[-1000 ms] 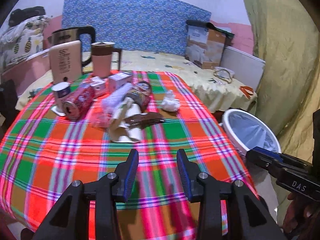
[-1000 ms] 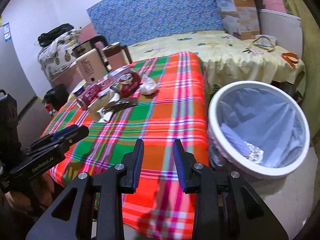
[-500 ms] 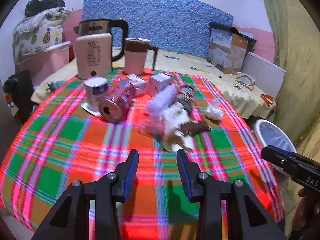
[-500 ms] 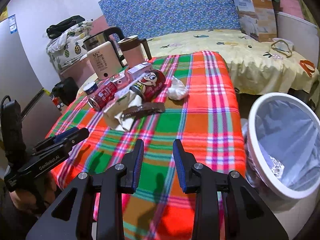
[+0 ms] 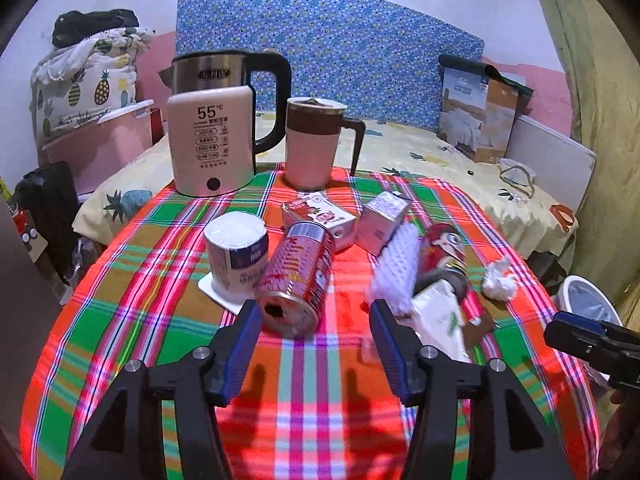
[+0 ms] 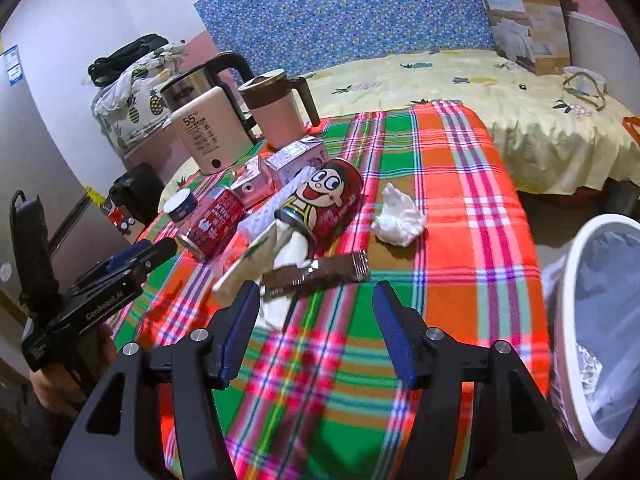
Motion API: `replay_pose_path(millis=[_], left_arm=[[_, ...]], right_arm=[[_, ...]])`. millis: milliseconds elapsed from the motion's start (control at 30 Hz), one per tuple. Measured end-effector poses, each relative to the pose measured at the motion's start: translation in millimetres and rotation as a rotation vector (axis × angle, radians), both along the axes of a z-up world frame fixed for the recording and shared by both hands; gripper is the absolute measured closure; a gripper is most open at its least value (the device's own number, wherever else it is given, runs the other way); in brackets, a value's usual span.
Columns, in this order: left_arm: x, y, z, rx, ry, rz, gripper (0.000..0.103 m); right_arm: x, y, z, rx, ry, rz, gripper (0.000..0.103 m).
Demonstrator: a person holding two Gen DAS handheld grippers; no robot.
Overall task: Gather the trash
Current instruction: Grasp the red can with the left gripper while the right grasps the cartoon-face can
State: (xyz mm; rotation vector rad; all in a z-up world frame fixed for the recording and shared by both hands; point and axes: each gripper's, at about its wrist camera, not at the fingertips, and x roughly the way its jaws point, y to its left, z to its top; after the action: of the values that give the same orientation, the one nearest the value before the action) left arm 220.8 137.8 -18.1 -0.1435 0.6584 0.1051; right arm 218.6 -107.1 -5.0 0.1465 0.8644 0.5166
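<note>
Trash lies in a heap on the plaid tablecloth (image 5: 120,320). A red can (image 5: 298,276) lies on its side, its end facing my left gripper (image 5: 314,320). That gripper's jaws are opening and the pads touch nothing. Beside the can are a cartoon-face can (image 6: 324,200), white foam wrap (image 5: 394,264), folded white paper (image 6: 256,256), a brown wrapper (image 6: 320,274) and a crumpled tissue (image 6: 398,216). My right gripper (image 6: 316,296) hangs just short of the wrapper, its jaws opening, with nothing between them. The white lined bin (image 6: 596,320) stands at the table's right.
A kettle (image 5: 212,140) and a pink lidded mug (image 5: 312,144) stand at the table's far edge. Two small cartons (image 5: 320,214) and a white paper cup (image 5: 236,252) sit by the cans. A bed with a box (image 6: 528,16) lies behind.
Both grippers have swung away from the bin toward the trash heap, which now looms larger. The jaws of both have spread wider.
</note>
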Motion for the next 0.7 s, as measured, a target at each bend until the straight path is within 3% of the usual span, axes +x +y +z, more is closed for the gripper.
replay_pose_path(millis=[267, 467, 700], left_arm=[[29, 15, -16, -0.012, 0.025, 0.012, 0.039], [47, 23, -29, -0.038, 0.082, 0.018, 0.039], [48, 17, -32, -0.071, 0.079, -0.011, 0.040]], right_arm=[[24, 13, -5, 0.038, 0.025, -0.020, 0.043], [46, 24, -15, 0.060, 0.068, -0.042, 0.042], [64, 28, -22, 0.092, 0.121, -0.093, 0.042]])
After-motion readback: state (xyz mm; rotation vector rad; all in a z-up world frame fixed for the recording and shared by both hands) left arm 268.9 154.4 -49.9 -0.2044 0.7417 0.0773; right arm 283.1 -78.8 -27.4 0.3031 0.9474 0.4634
